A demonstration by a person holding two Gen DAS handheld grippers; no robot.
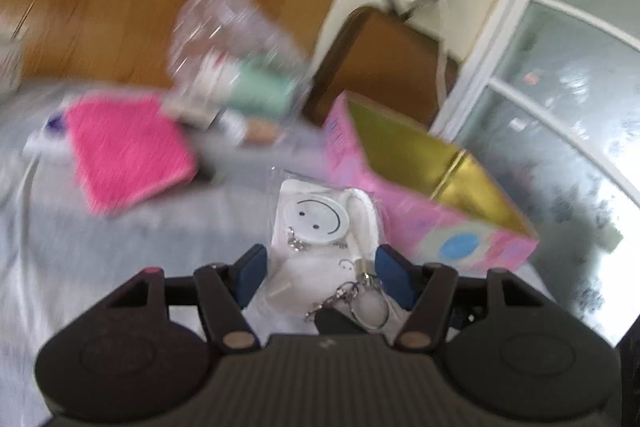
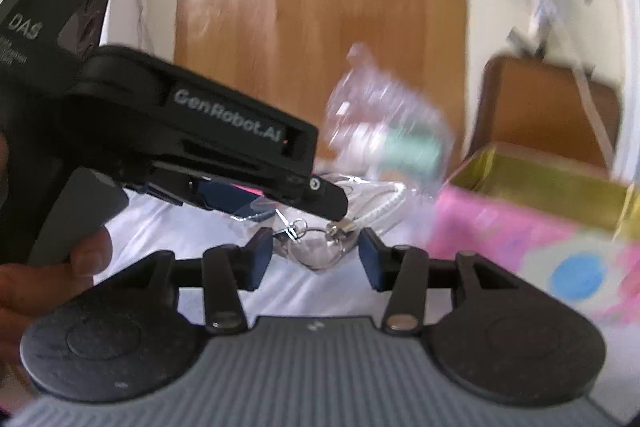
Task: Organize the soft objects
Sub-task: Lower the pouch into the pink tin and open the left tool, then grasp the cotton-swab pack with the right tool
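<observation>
Jaws parted; only left view shows pink cloth (image 1: 128, 151).

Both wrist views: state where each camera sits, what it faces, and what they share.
Left wrist: on the left hand-held gripper, facing the smiley pouch between its fingers, pink box beyond.
Right wrist: on the right hand-held gripper, facing the keyring; the left gripper's body and the person's hand show.
Shared: pouch, box.

Tight room around the box

The pink box (image 1: 404, 195) stood open just right of the packet (image 1: 320, 227); the pink cloth (image 1: 128, 155) lay left, with bare bed (image 1: 120, 267) between; the left gripper (image 2: 256, 203) crossed ahead of the right one.
</observation>
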